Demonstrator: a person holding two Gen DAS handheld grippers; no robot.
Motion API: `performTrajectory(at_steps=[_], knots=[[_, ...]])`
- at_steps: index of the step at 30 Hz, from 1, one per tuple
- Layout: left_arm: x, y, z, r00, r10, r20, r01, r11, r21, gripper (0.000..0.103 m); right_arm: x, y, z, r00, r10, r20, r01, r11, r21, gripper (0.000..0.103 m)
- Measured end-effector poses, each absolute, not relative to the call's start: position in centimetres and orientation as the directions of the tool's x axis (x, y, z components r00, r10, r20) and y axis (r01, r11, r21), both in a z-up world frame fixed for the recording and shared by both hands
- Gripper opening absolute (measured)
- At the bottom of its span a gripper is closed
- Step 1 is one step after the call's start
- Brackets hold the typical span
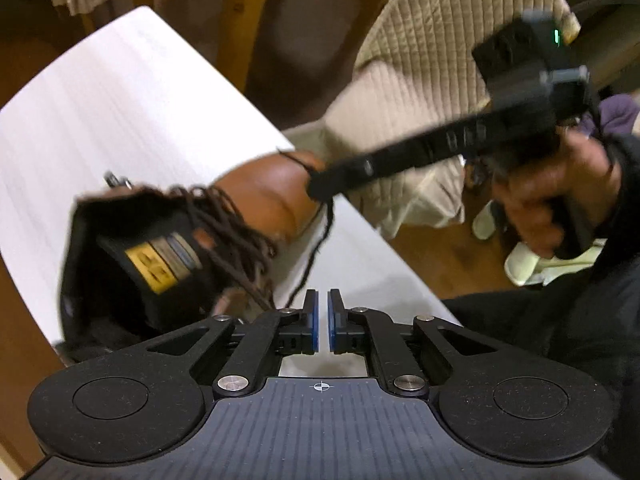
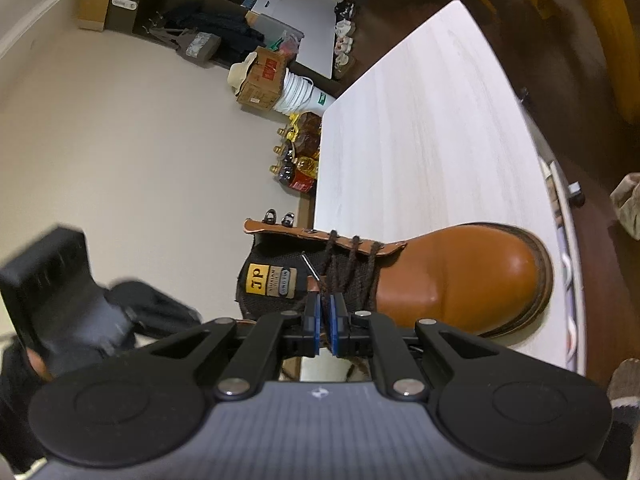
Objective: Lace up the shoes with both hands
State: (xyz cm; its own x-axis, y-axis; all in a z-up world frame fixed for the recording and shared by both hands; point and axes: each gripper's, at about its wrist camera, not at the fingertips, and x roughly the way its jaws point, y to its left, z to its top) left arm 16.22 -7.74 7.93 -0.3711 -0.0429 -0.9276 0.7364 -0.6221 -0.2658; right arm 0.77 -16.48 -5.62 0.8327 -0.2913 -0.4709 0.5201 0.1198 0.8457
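**Tan boot on pale table, both grippers closed**

Pale wood-grain table [image 1: 132, 92] fills the left wrist view, with a quilted beige chair cover [image 1: 424, 40] beyond it. A tan leather lace-up boot [image 1: 264, 196] lies on the table, its dark brown lace [image 1: 228, 220] crossing the black tongue. The left gripper [image 1: 323, 316] hangs above the table edge, blue pads nearly together with nothing visible between them. The right gripper [image 1: 320, 186], held by a hand [image 1: 556, 196], pinches a lace strand above the toe.

In the right wrist view the right gripper [image 2: 325, 322] is closed on the lace beside the boot's eyelets; the boot [image 2: 452, 276] rests near the table's [image 2: 420, 120] edge.
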Motion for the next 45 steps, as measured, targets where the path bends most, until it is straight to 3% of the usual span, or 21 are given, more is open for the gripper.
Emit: performTrajectory(at_steps=[2, 4, 6, 10, 18, 21, 29, 37, 45], knots=[[16.7, -7.5, 8.6, -0.36, -0.116, -0.926, 0.775, -0.59, -0.227, 0.007, 1.0, -16.5, -5.6, 0.836, -0.292, -0.465, 0.514, 0.12, 0.849, 0.008], [16.8, -7.4, 9.0, -0.324, -0.194, -0.926, 0.815, -0.554, -0.17, 0.024, 1.2, -16.5, -5.7, 0.838, -0.294, -0.461, 0.51, 0.117, 0.852, 0.008], [16.3, -7.2, 9.3, -0.273, -0.268, -0.924, 0.852, -0.512, -0.104, 0.027, 1.3, -16.5, -5.8, 0.837, -0.297, -0.459, 0.508, 0.112, 0.854, 0.008], [14.6, -8.1, 8.2, -0.145, -0.285, -0.947, 0.893, -0.45, -0.001, 0.039, 1.3, -16.6, -5.9, 0.836, -0.306, -0.456, 0.504, 0.1, 0.858, 0.008], [12.9, -8.5, 6.0, -0.074, -0.258, -0.963, 0.867, -0.494, 0.066, 0.035, 0.7, -17.0, -6.0, 0.828, -0.323, -0.458, 0.508, 0.089, 0.857, 0.008], [12.5, -8.1, 5.3, -0.093, -0.233, -0.968, 0.835, -0.548, 0.051, 0.03, 0.4, -17.2, -6.3, 0.826, -0.326, -0.459, 0.508, 0.08, 0.857, 0.008], [13.7, -7.4, 8.1, -0.143, -0.257, -0.956, 0.83, -0.557, 0.026, 0.034, 1.6, -17.4, -7.2, 0.858, -0.266, -0.44, 0.471, 0.065, 0.879, 0.009], [19.5, -8.9, 11.4, -0.18, -0.339, -0.924, 0.926, -0.375, -0.042, 0.036, 4.4, -17.2, -10.0, 0.917, -0.187, -0.353, 0.336, -0.119, 0.934, 0.008], [24.0, -12.4, 8.8, -0.336, -0.22, -0.916, 0.915, -0.306, -0.262, 0.039, 5.8, -17.1, -11.4, 0.928, -0.146, -0.342, 0.303, -0.235, 0.924, 0.008]])
